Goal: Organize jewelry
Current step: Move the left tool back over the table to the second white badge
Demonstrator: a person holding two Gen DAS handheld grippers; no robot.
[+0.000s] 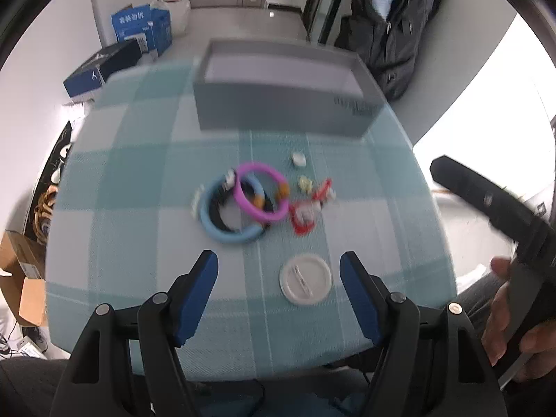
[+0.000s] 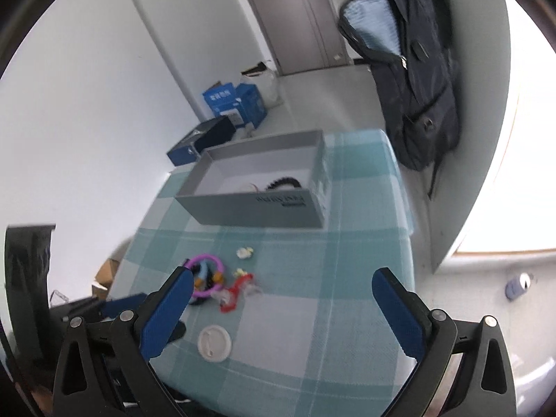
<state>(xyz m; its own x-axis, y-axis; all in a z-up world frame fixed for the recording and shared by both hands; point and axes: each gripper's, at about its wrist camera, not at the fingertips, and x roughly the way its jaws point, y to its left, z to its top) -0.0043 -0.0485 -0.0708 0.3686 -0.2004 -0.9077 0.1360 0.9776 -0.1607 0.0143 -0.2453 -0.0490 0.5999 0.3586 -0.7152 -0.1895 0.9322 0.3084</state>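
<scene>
Three bangles (image 1: 243, 205), one white disc (image 1: 305, 283), one grey box (image 1: 281, 87); left gripper (image 1: 278, 278), right gripper (image 2: 281, 299) both released, empty

Bright daylight, window glare, motion blur

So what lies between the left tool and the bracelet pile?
In the left wrist view, only bare checked cloth separates the left tool from the bracelet pile; the white disc sits between its fingers.

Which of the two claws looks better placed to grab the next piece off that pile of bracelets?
Probably the left. The left claw is open, with the bracelet pile just ahead between its fingers. The right claw, also open and empty, sees the pile off by its left finger.
</scene>
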